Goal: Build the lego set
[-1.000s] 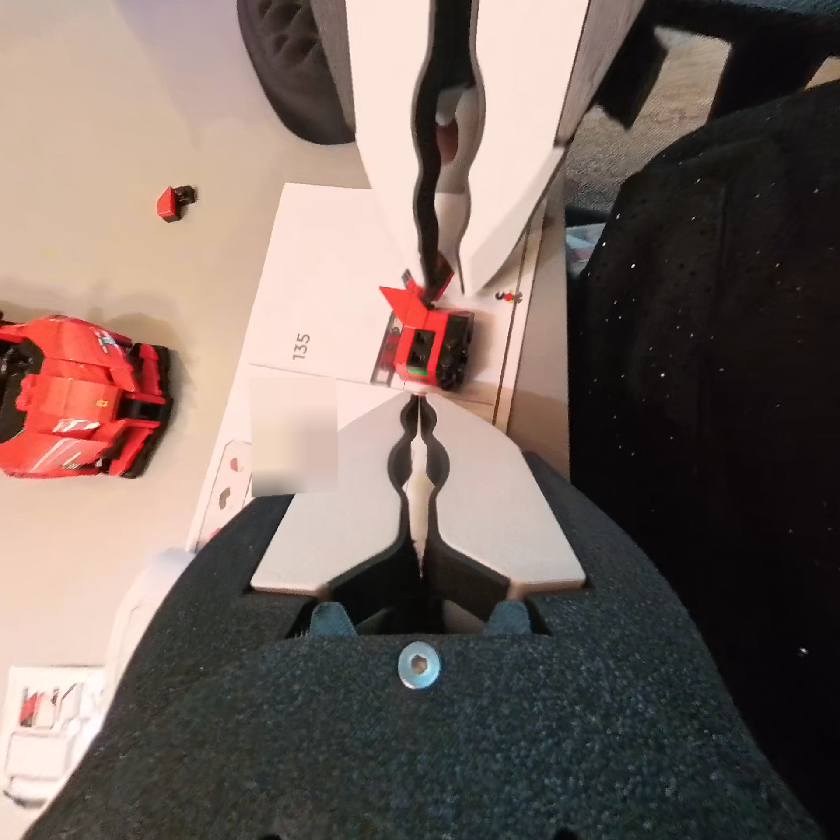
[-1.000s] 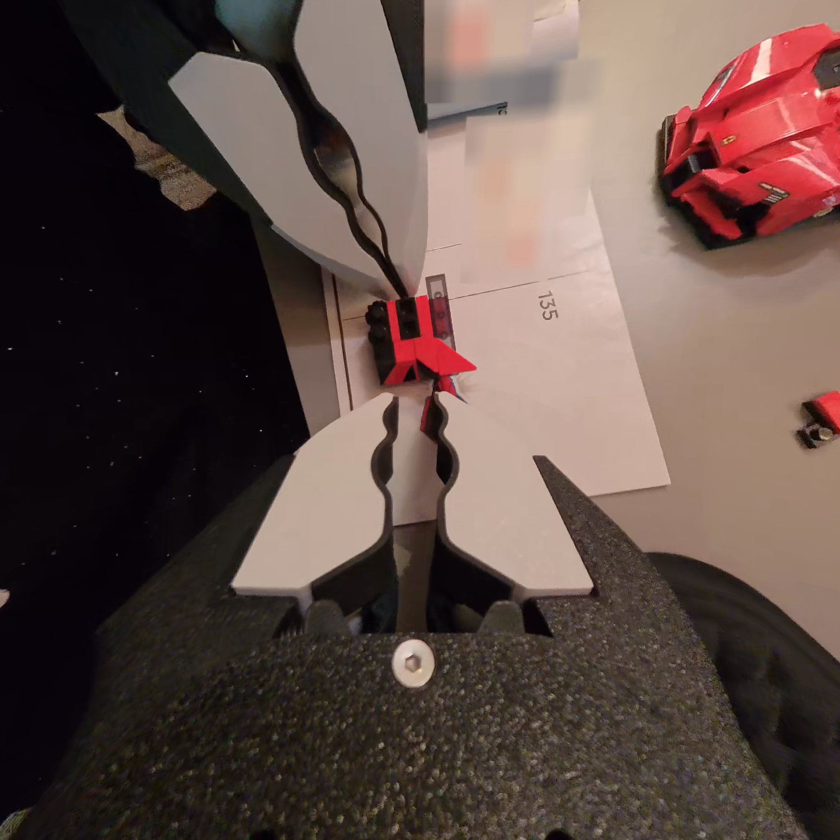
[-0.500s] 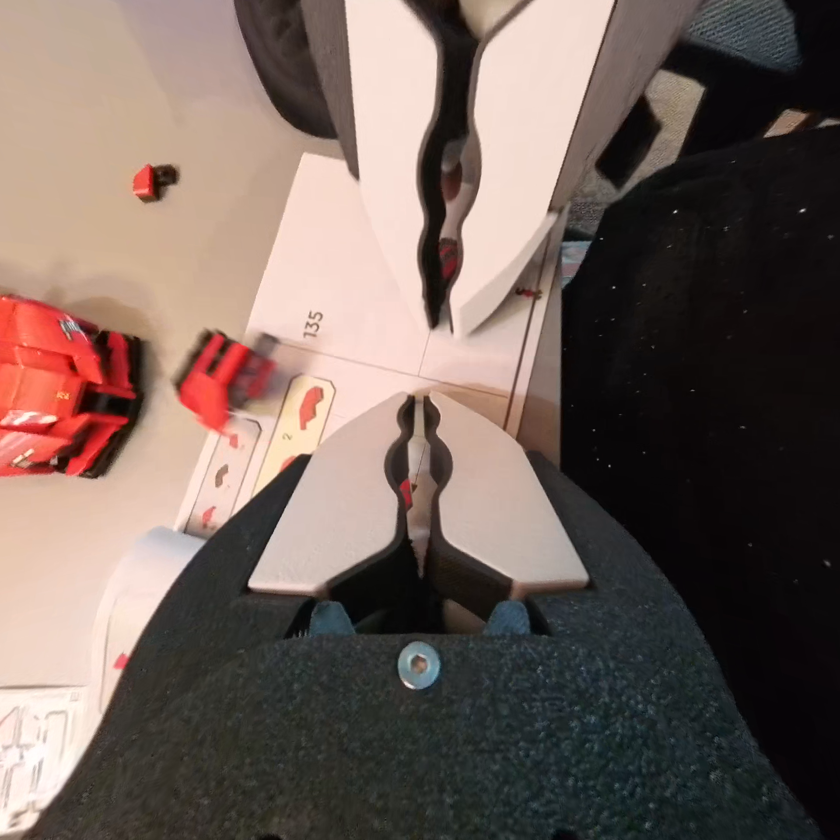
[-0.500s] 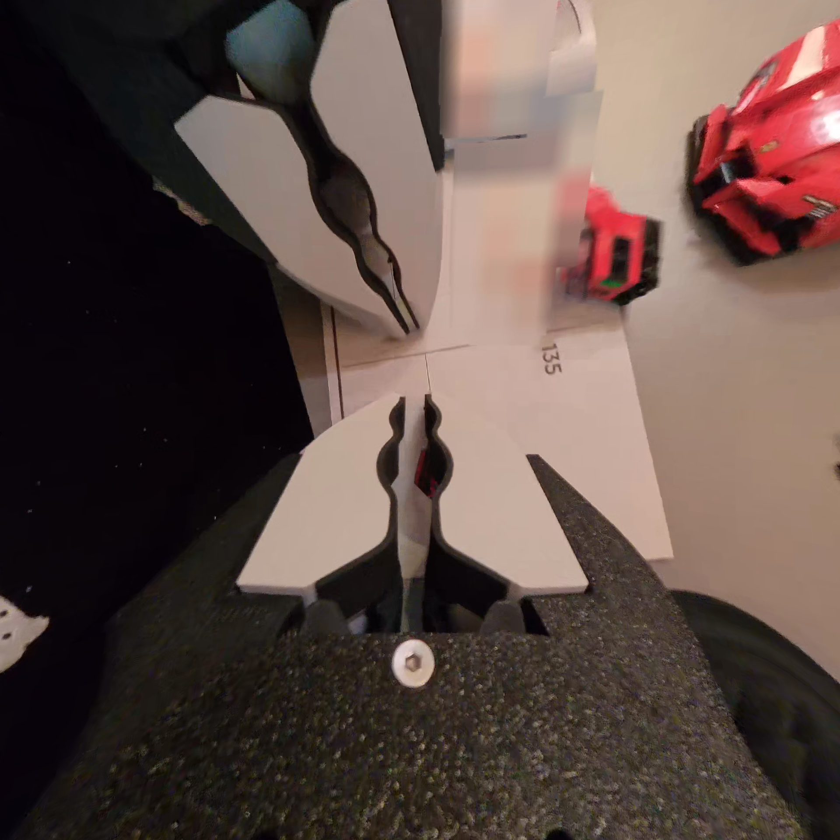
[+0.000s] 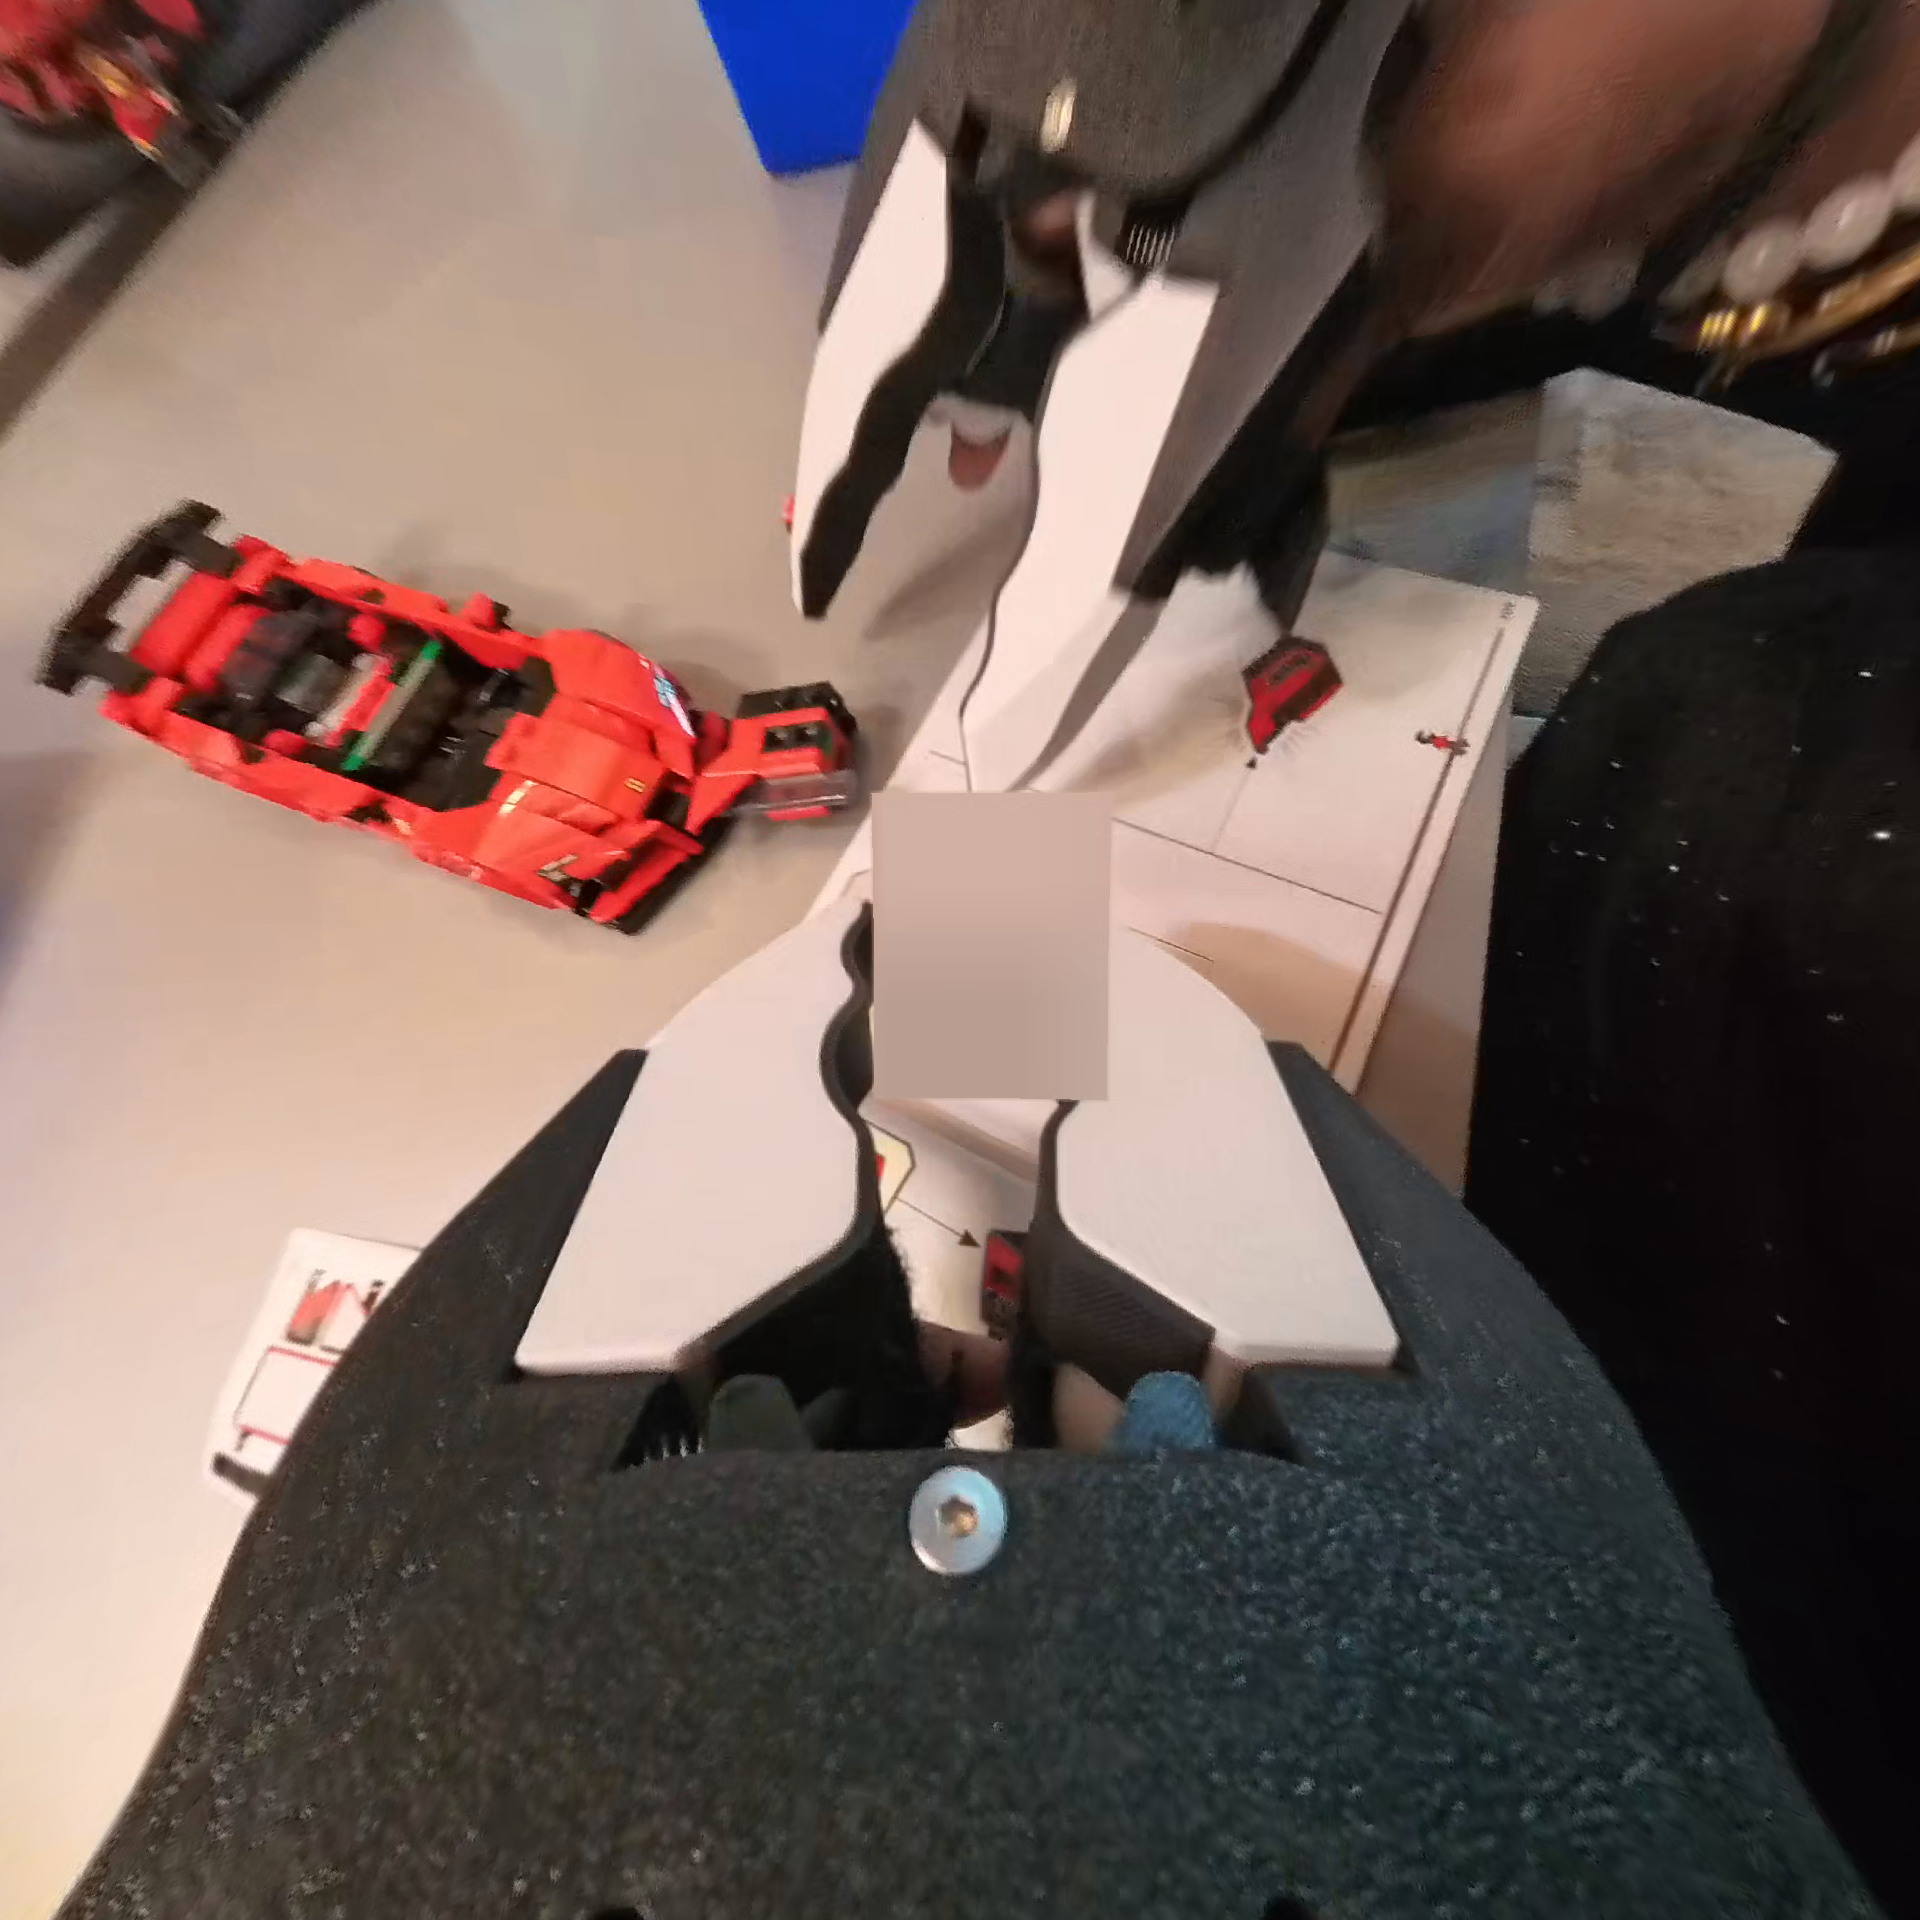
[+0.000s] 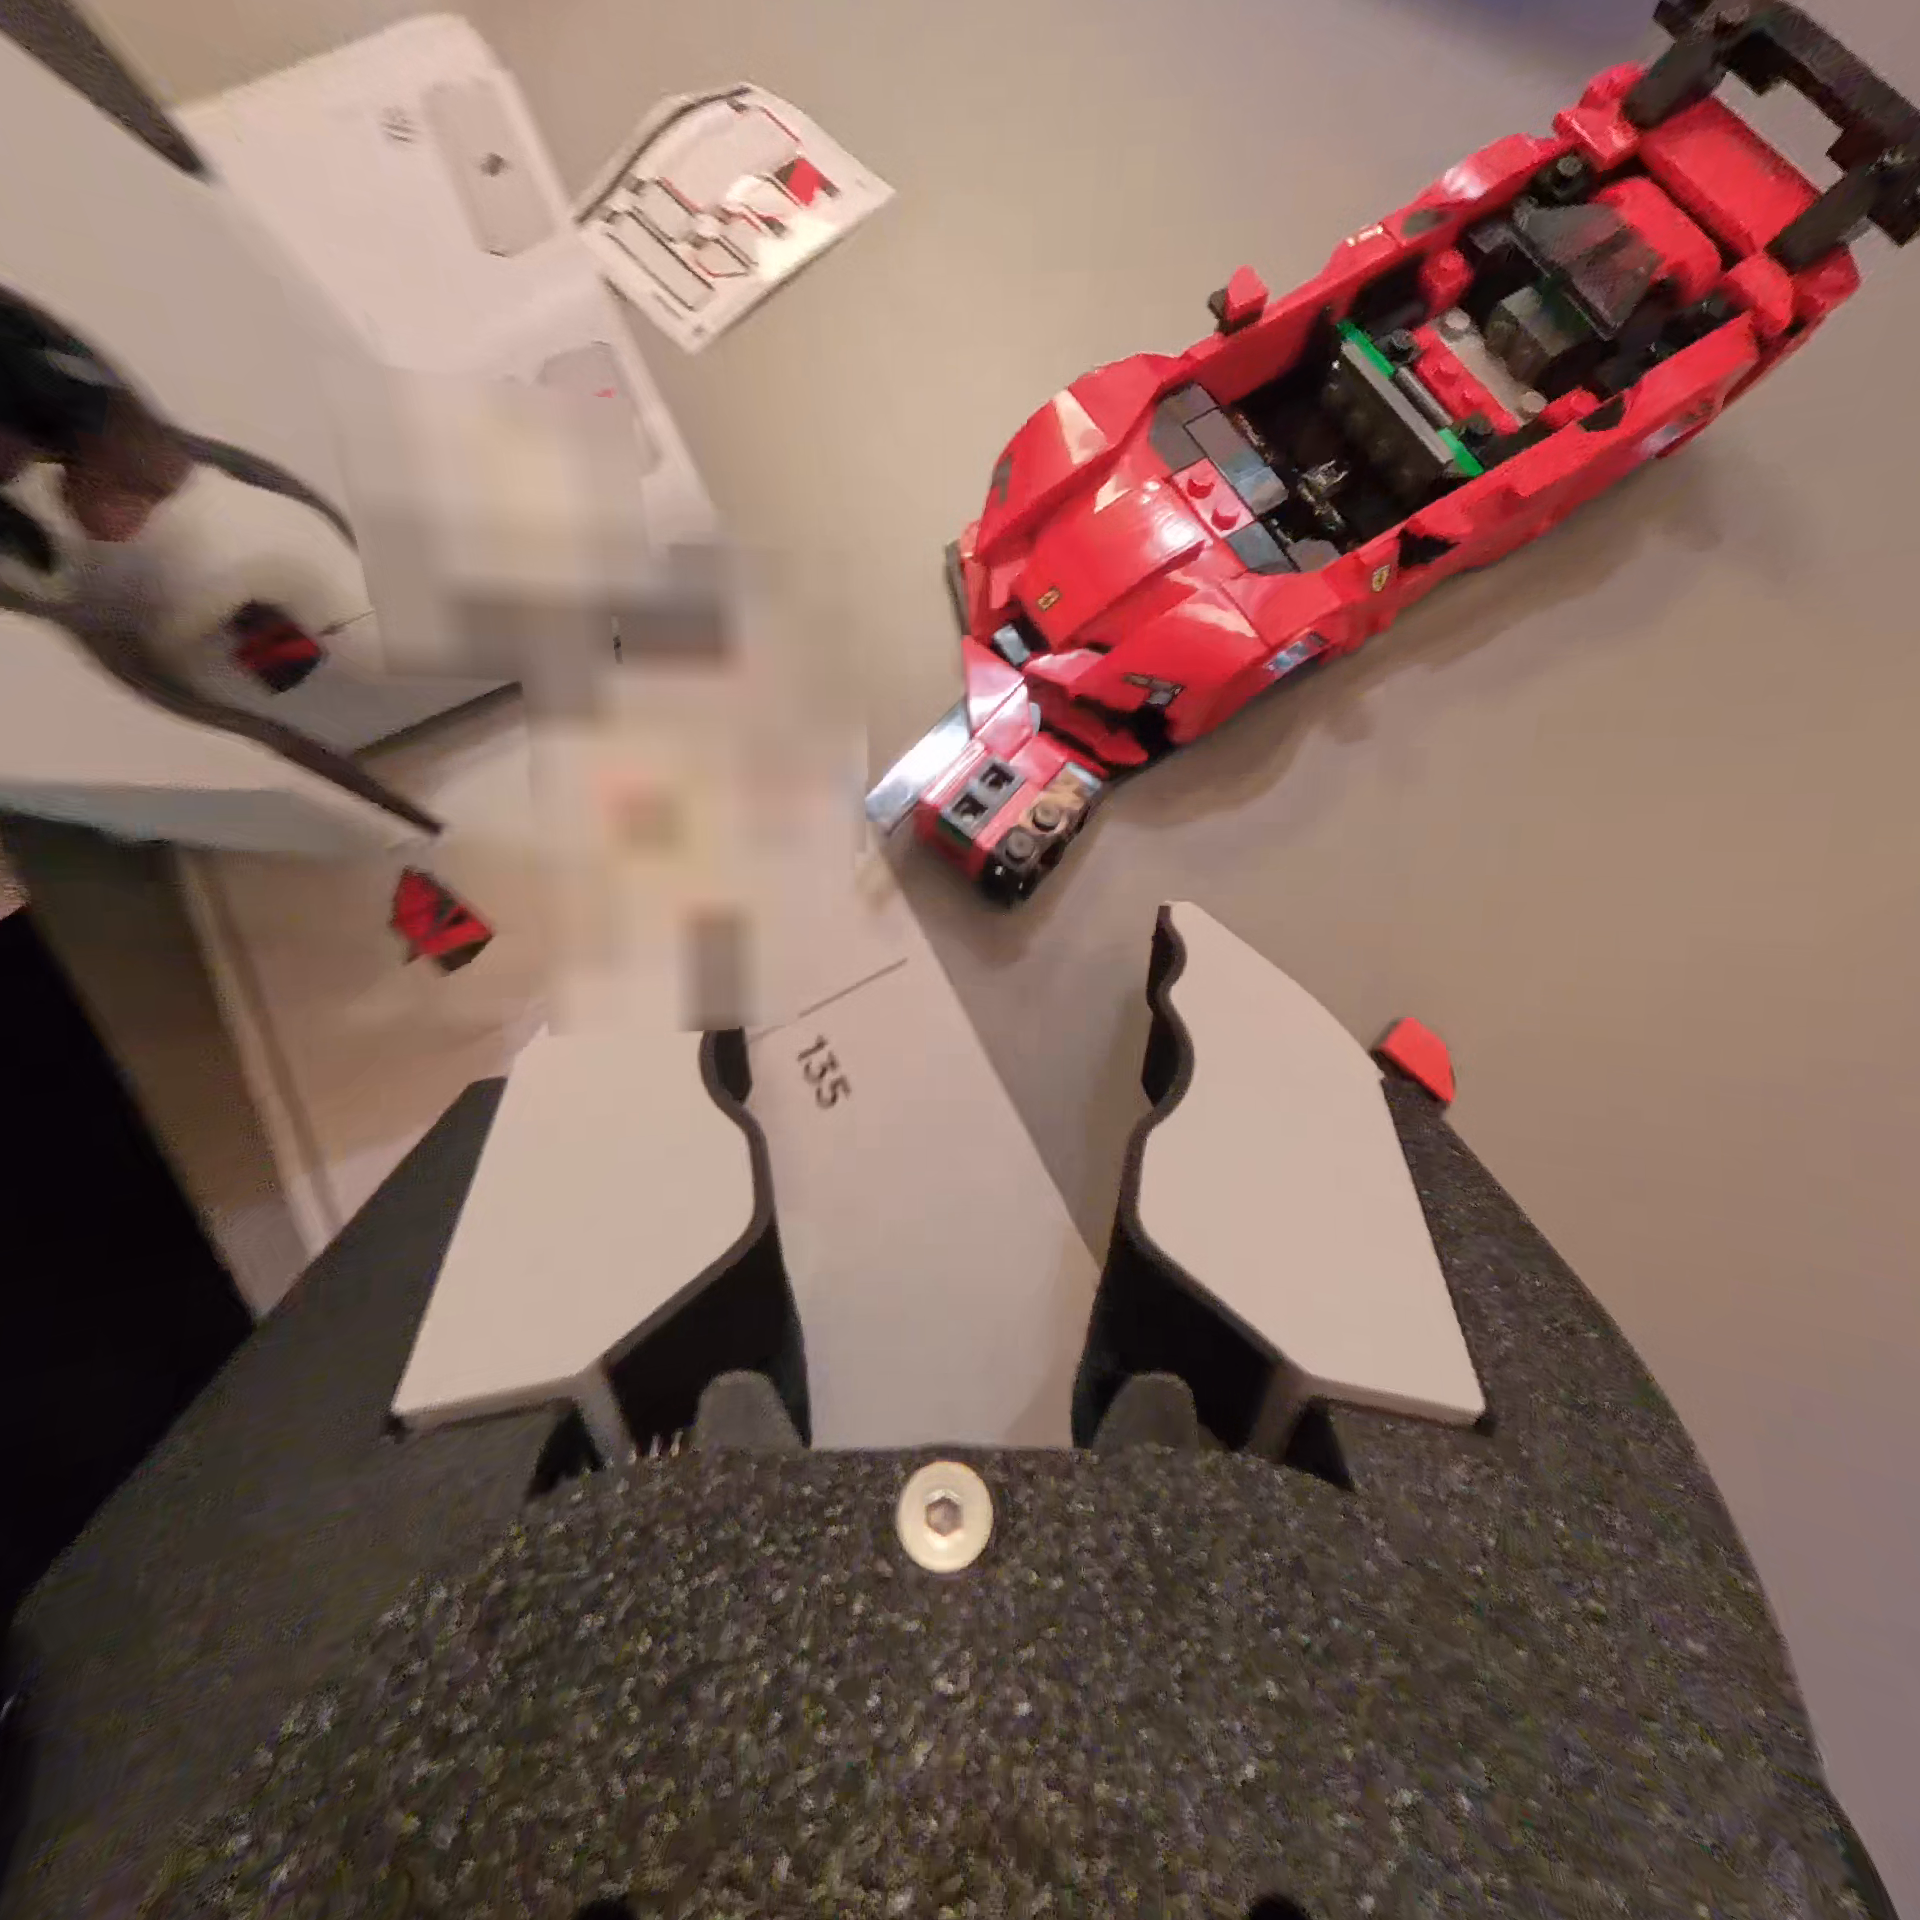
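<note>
Home-ish: toy car point(image 6: 1403, 468), plain tabletop point(image 6: 1558, 935)

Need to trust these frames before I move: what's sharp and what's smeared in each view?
Left wrist view: the right gripper is motion-blurred, the red car only slightly soft. Right wrist view: the car is sharp, the left gripper smeared; mosaic patches cover part of the booklet.

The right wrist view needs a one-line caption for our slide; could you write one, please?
Open right gripper hovers above the instruction booklet, facing the red lego car and a small sub-assembly at its nose.
</note>
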Tool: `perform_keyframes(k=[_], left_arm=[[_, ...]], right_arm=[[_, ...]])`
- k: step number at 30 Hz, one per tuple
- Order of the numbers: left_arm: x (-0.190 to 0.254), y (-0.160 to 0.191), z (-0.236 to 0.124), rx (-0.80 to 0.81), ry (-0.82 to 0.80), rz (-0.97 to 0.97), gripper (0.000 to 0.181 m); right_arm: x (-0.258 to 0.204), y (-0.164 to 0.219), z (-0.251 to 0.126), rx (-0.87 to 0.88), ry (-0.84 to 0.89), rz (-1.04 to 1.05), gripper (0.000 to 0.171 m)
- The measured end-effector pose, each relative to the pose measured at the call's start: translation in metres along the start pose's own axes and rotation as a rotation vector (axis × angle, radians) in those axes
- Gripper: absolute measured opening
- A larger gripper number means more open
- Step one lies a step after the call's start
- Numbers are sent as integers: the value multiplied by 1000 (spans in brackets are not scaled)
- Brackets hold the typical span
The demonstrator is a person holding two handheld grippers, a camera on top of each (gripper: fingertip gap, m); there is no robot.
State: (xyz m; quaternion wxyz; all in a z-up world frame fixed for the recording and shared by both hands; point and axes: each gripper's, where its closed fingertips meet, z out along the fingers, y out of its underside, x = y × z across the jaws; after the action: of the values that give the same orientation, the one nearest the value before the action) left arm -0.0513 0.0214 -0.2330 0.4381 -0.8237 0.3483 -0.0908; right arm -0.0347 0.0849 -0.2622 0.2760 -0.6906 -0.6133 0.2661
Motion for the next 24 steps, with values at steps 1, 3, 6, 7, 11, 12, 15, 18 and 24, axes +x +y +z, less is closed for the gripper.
perform_keyframes(k=[1,3,6,7,11,12,15,18,24], left_arm=[[-3,-1,-1,14,-25,10,29],[-12,-3,-6,43,-80,22,30],[-20,-7,-12,101,-121,9,29],[-21,-8,-14,118,-124,2,29],[-21,-5,-14,121,-125,16,30],[-22,-5,-14,118,-135,30,30],[-25,-11,-18,160,-170,80,34],[-24,-34,-30,341,-170,114,40],[-14,-87,-59,682,-197,178,56]], right_arm=[[1,-1,7,-10,30,8,77],[2,-4,17,-24,82,20,78],[6,-9,24,-21,125,48,71],[6,-11,26,-12,122,61,67],[10,-12,29,-1,113,69,48],[10,-11,27,5,100,69,46],[-3,-26,10,171,-126,222,44],[-26,-69,-47,516,-655,577,44],[-54,-94,-115,757,-1269,858,43]])
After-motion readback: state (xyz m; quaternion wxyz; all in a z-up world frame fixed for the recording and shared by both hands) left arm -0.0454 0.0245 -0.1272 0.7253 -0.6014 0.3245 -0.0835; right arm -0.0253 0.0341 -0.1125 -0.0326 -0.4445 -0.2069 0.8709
